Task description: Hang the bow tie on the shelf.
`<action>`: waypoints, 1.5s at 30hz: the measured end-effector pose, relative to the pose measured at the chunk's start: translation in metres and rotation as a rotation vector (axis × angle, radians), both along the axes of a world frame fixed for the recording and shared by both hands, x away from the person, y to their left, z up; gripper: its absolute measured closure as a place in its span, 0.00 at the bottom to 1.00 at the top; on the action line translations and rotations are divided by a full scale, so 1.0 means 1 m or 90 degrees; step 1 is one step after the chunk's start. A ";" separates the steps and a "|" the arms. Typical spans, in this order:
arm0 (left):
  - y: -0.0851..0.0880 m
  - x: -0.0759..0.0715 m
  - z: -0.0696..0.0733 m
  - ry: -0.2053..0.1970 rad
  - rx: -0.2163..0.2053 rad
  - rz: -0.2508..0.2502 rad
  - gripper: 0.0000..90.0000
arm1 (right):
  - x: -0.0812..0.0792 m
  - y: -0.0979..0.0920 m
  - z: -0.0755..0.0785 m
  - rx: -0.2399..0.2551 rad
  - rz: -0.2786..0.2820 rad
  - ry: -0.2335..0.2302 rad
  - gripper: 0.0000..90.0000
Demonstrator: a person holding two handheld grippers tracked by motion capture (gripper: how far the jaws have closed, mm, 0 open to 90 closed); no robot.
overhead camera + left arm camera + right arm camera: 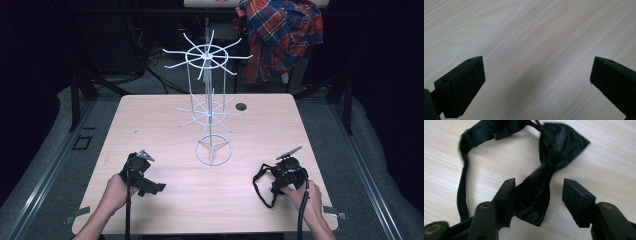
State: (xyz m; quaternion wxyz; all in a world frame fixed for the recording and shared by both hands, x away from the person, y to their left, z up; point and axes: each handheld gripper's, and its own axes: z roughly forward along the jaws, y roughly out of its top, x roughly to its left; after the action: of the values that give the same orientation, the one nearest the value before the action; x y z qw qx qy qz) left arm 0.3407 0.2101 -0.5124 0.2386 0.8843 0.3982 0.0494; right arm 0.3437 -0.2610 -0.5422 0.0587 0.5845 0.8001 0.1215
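Black bow tie (541, 180), white wire rack (210, 107) (shirt (280, 35) plaid red-blue).

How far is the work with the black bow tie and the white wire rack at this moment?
Done: nothing hangs on the wire rack. In hand: the right gripper has open jaws around one wing of the bow tie, which lies on the table. The left gripper is open over bare wood. Left: closing, lifting, probably hanging.

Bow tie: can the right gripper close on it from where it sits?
Probably yes. The right gripper is open, its jaws either side of one wing of the bow tie lying flat on the table, nothing between.
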 end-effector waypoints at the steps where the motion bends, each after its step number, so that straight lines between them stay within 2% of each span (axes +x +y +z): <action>1: 0.000 0.000 0.000 0.000 0.000 0.000 0.00 | 0.000 0.000 -0.002 0.010 -0.007 -0.005 0.56; 2: 0.000 0.000 0.000 -0.001 0.000 0.000 0.00 | 0.000 -0.001 -0.001 0.002 0.005 0.006 0.58; 4: 0.000 0.000 0.000 0.000 0.001 0.000 0.00 | 0.000 -0.002 -0.001 0.005 0.008 0.001 0.65; 5: 0.000 0.000 0.000 0.000 0.001 0.000 0.00 | -0.001 -0.001 -0.003 0.018 0.000 -0.014 0.67; 6: 0.000 0.000 0.000 0.000 0.001 0.000 0.00 | 0.000 -0.002 -0.001 0.003 0.017 -0.001 0.69; 9: 0.000 0.000 0.000 0.000 0.000 0.001 0.00 | 0.000 -0.001 -0.001 0.002 0.023 -0.005 0.73; 10: 0.000 0.000 0.000 0.000 0.001 0.000 0.00 | 0.000 0.000 -0.002 0.013 0.025 -0.016 0.79; 14: -0.002 0.000 0.000 0.000 0.002 -0.003 0.00 | -0.001 -0.002 0.001 0.022 0.041 -0.014 0.86; 19: -0.003 0.001 -0.001 0.001 0.002 -0.005 0.00 | -0.002 -0.001 0.001 0.027 0.045 -0.014 0.86; 23: -0.002 0.001 -0.001 0.001 0.003 -0.003 0.00 | -0.001 0.001 0.001 0.023 0.047 -0.024 0.70; 26: -0.003 0.001 -0.001 0.001 0.003 -0.004 0.00 | 0.001 0.003 0.001 0.016 0.054 -0.032 0.65; 29: -0.003 0.001 -0.001 0.002 0.003 -0.003 0.00 | 0.002 0.005 0.000 0.010 0.058 -0.043 0.65; 31: -0.003 0.001 -0.002 0.002 0.004 -0.004 0.00 | 0.005 0.006 -0.001 0.004 0.060 -0.048 0.66; 34: -0.003 0.001 -0.001 0.001 0.004 -0.003 0.00 | 0.007 0.008 -0.003 -0.001 0.066 -0.046 0.75; 38: -0.002 0.001 -0.001 0.000 0.005 -0.002 0.00 | 0.006 0.008 -0.003 0.007 0.066 -0.043 0.83; 43: -0.002 0.000 -0.001 -0.002 0.006 -0.004 0.00 | 0.006 0.009 -0.003 0.006 0.066 -0.046 0.86; 45: -0.002 0.000 0.000 -0.002 0.005 -0.003 0.00 | 0.006 0.009 0.001 0.014 0.069 -0.046 0.86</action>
State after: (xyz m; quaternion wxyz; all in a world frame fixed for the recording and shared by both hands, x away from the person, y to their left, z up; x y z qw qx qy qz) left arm 0.3409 0.2080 -0.5125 0.2360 0.8860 0.3957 0.0516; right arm 0.3492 -0.2517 -0.5408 0.0742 0.5364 0.8264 0.1544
